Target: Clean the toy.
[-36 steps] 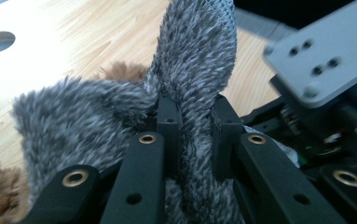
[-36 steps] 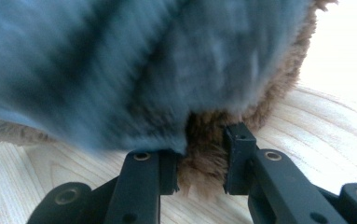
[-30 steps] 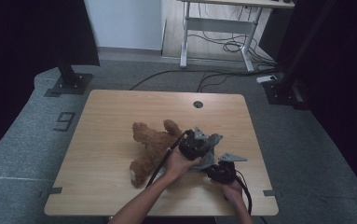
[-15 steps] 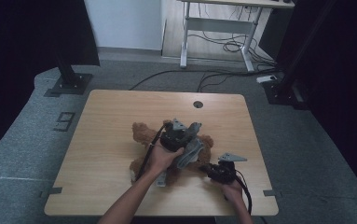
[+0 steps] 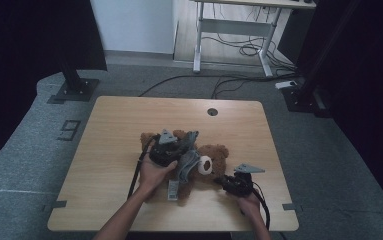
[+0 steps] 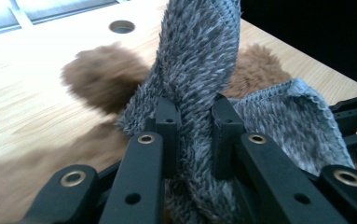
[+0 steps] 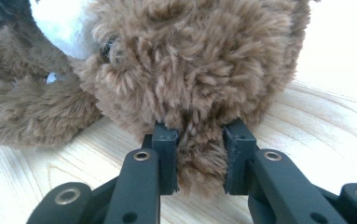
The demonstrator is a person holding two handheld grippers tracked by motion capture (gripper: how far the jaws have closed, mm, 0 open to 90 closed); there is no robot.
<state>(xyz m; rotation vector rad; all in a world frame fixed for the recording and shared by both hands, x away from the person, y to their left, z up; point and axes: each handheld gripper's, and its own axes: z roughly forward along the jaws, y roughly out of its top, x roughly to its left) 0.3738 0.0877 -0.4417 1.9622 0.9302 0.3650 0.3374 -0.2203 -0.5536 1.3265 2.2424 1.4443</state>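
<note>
Near the table's [image 5: 104, 150] front edge, our left gripper [image 6: 192, 116] clamps the grey fuzzy cloth [image 6: 199, 60] while our right gripper [image 7: 199, 140] pinches the brown teddy bear [image 7: 190, 60]

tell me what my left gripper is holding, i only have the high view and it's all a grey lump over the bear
Observer: The left gripper is shut on a fold of grey fuzzy cloth, pinched between its jaws.
Operator: and the right one, is it on the bear at all
Observer: Yes. The right gripper is shut on a tuft of the teddy bear at its head.
Operator: is the cloth free of the bear
Observer: Not fully. One knitted edge lies draped over the brown fur.
</note>
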